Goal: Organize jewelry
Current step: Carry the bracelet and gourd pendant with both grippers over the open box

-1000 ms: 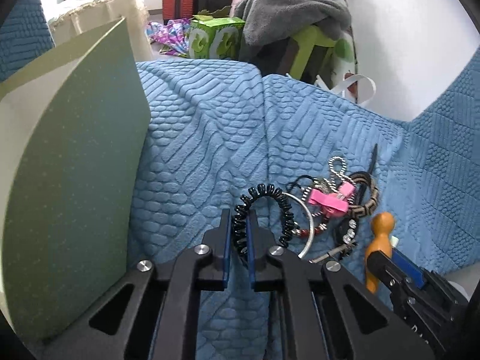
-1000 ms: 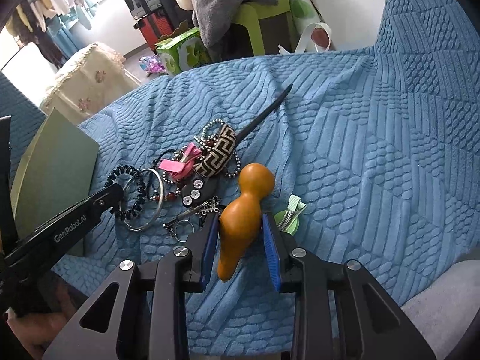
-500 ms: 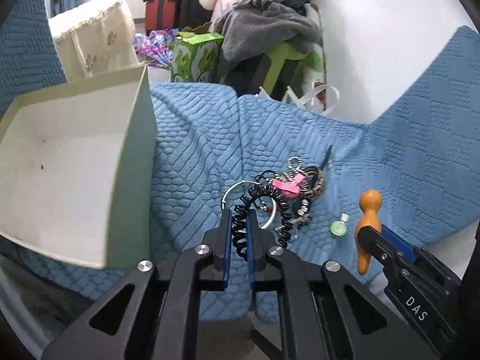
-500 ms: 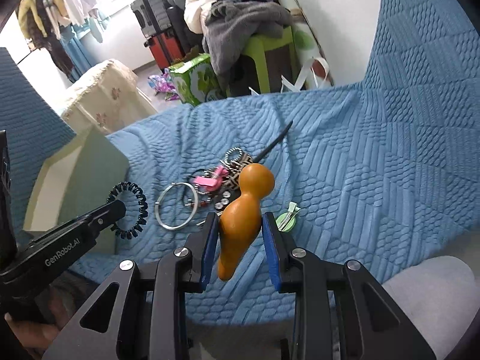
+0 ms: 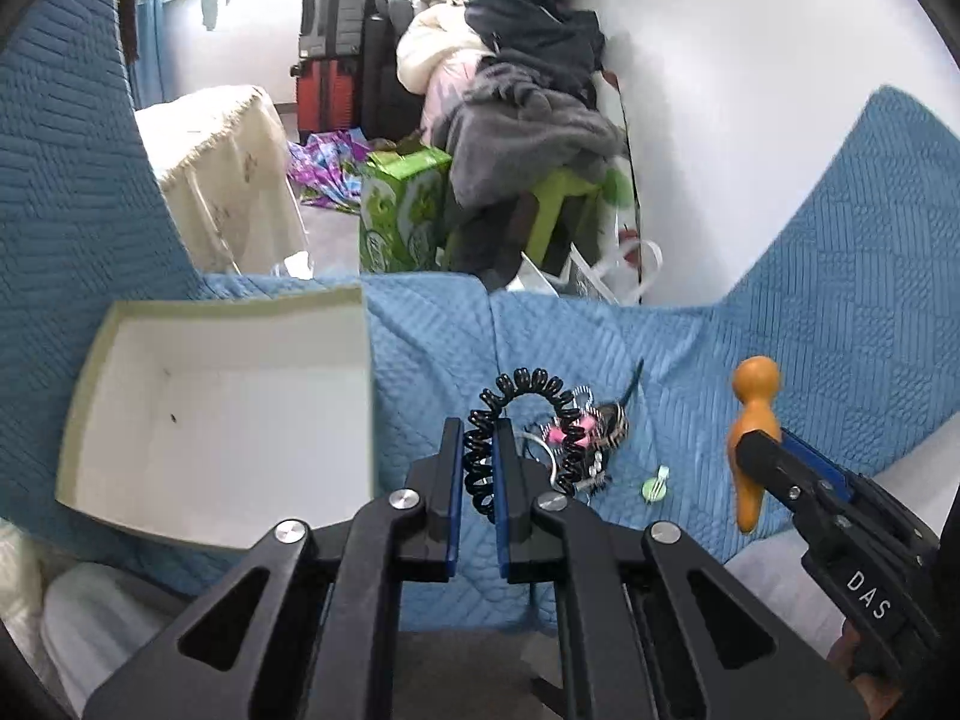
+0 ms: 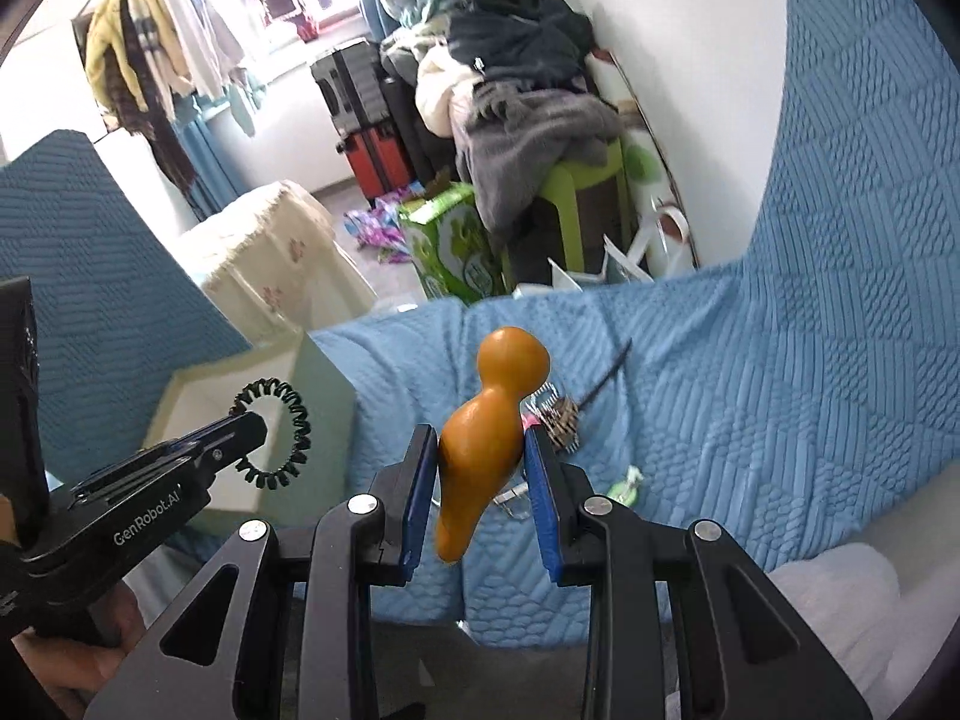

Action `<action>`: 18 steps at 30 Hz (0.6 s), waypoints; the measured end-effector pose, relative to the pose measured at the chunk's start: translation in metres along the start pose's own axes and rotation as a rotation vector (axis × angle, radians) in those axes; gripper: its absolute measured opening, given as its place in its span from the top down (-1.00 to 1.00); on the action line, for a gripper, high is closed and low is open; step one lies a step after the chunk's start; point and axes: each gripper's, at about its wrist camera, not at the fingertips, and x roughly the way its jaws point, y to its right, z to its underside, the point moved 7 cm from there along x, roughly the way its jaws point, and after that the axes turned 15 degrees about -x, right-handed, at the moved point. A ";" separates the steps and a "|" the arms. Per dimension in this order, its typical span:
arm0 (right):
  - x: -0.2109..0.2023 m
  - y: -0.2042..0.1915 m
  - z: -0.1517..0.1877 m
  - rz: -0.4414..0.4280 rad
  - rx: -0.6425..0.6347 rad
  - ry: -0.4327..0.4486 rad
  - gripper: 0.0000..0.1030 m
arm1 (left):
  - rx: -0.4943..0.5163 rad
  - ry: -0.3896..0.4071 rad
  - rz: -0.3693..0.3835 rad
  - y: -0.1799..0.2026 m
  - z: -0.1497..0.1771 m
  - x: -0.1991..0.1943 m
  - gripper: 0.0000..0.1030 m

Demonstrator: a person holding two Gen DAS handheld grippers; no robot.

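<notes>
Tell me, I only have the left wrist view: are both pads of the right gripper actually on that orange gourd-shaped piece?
Observer: Yes. In the right wrist view both blue pads press the orange gourd-shaped piece at its wide lower body.
Operator: Is its round head up?
Observer: Yes, head up, narrow end hanging below the pads.
Operator: Anything beyond the dark suitcases?
Observer: A rack of hanging clothes, which your view mostly cuts off.

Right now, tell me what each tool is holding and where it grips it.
Left tool: the black spiral hair tie, pinched at one side of its loop. Right tool: the orange gourd-shaped piece, gripped around its wide lower body.
</notes>
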 end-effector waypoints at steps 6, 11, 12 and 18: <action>-0.016 -0.018 -0.043 -0.022 -0.031 0.076 0.48 | -0.011 0.081 0.009 -0.010 -0.037 -0.035 0.83; -0.027 -0.050 -0.082 -0.059 -0.095 0.144 0.48 | -0.020 0.152 0.014 -0.022 -0.065 -0.063 0.83; -0.028 -0.056 -0.088 -0.070 -0.105 0.154 0.48 | -0.025 0.165 0.013 -0.026 -0.069 -0.068 0.83; -0.015 -0.105 -0.114 -0.139 -0.175 0.182 0.48 | -0.066 0.183 -0.022 -0.067 -0.082 -0.074 0.83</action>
